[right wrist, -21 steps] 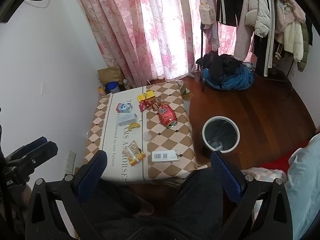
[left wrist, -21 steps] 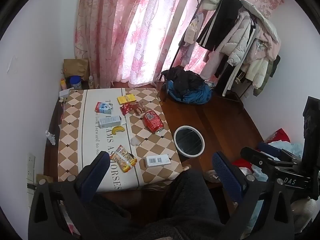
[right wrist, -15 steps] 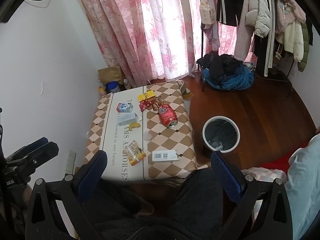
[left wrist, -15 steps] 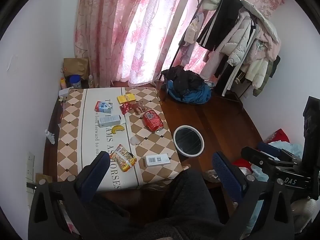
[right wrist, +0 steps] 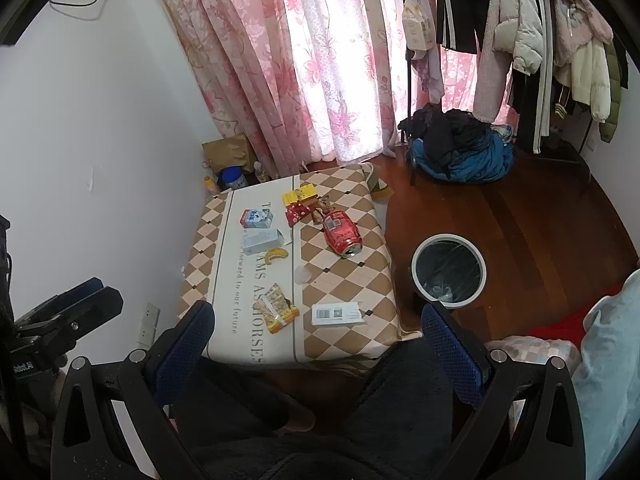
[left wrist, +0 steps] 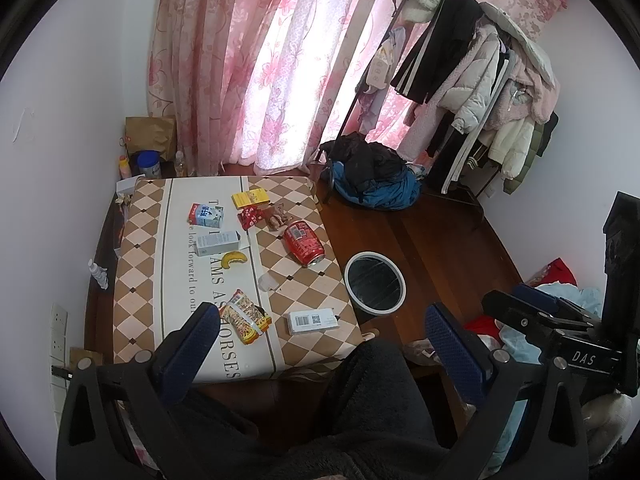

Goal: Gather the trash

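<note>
Two grippers hung high above the scene, the left gripper (left wrist: 322, 338) and right gripper (right wrist: 316, 336) each spread wide with nothing between the fingers. Below lay the checkered table (left wrist: 136, 248), and just beside it on the wooden floor stood the round bin (right wrist: 449, 269). Scattered across the tabletop were a red can (left wrist: 303, 242) on its side, a white box (left wrist: 313, 321), a snack wrapper (left wrist: 245, 316), and what looked like a banana peel (left wrist: 234, 258).

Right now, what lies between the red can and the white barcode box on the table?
Only a small clear plastic scrap off to the left, on checkered cloth; right wrist view shows red can and barcode box.
</note>
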A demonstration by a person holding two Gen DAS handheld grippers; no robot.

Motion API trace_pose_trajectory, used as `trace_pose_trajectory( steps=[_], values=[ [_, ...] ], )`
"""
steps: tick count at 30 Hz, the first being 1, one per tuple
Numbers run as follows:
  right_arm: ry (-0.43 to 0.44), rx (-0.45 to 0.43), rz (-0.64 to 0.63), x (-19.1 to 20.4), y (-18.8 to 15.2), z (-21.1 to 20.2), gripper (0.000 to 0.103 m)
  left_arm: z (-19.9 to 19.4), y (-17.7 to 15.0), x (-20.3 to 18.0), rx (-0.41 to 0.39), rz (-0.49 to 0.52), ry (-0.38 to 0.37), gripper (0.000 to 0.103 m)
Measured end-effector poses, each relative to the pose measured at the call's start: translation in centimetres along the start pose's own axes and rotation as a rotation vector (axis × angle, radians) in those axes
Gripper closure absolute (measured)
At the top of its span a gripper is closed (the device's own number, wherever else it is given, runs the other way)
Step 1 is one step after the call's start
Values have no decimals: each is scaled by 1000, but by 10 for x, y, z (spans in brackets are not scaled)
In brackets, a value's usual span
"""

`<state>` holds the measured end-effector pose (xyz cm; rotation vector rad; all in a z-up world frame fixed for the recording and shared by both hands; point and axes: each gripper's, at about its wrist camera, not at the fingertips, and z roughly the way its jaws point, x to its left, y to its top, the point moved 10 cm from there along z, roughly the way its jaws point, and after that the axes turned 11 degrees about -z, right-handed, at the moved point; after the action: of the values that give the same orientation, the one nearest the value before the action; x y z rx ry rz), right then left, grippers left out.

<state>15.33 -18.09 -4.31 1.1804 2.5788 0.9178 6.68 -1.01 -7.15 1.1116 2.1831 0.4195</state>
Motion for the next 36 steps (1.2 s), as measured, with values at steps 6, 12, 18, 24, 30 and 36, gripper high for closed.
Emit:
trace_pose_trajectory(
  steps=[6, 12, 18, 24, 30, 36],
  values=[
    [3, -4, 1, 3, 2, -2, 0, 0, 1, 1, 1, -3, -2, 0],
    [6, -5, 3, 1, 1, -4, 0, 0, 1, 2, 2, -5, -4, 0],
    [7, -5, 6, 1, 1, -4, 0, -1, 1, 0, 2, -5, -6, 0],
    [5, -6, 2, 1, 0, -4, 0, -1, 2, -2, 0, -7, -12, 0],
    [13, -8, 4, 2, 1, -5, 0, -1, 2, -2, 2, -10, -11, 0],
    [17, -12, -9, 8, 8, -9, 0, -1, -2, -11, -4, -13, -11, 0]
  ],
)
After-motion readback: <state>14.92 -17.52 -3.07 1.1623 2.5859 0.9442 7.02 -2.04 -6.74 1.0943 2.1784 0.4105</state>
